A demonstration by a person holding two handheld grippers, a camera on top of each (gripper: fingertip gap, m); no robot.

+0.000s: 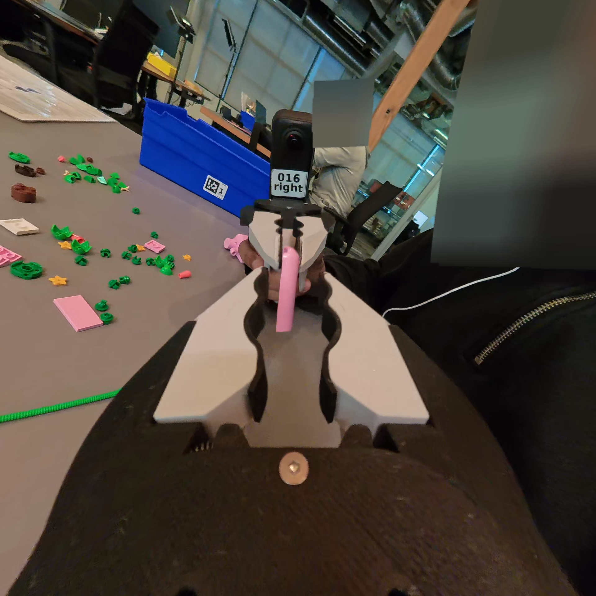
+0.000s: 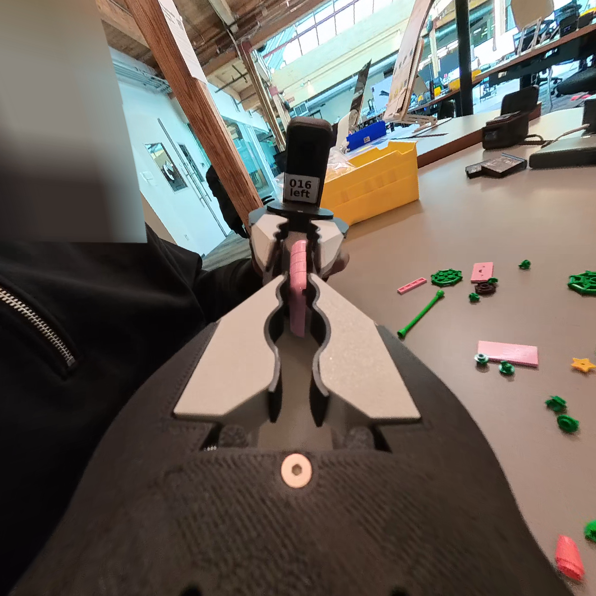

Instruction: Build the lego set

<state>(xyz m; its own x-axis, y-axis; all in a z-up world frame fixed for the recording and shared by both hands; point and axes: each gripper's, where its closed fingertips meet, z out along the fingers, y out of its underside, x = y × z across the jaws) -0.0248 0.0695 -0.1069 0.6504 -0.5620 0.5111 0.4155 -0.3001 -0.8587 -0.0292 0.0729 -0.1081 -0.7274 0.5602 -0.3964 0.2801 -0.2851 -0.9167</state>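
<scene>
**Two grippers meet at one pink piece**

Closest to me is my left gripper (image 1: 292, 274). Its two grey fingers (image 1: 225, 338) stand apart, with a wide gap between them. The long pink piece (image 1: 285, 296) pokes into that gap. I see a little space on both sides of it, so the left fingers are not squeezing it.

My right gripper (image 2: 297, 282) points straight back at the left one. Its fingers are pressed in on the pink piece and hold it up in the air above the edge of the grey table (image 1: 161, 354). The piece stands on its thin edge, and one end is rounded.

Many small parts lie on the table, well apart from the grippers. Little green bits (image 1: 80, 246) are spread all over. A flat pink plate (image 1: 78, 312) lies with two green bits touching its corner. A yellow star (image 1: 58, 280) sits near it. A thin green stick (image 2: 421, 314) lies on my right side, and a red piece (image 2: 569, 556) lies close to the right camera.

A blue bin (image 1: 193, 154) and a yellow bin (image 2: 371, 190) stand farther back on the table. A green cord (image 1: 58, 406) runs across the table by the left gripper. A person in a black jacket (image 1: 516, 354) with a zipper is behind both grippers.
</scene>
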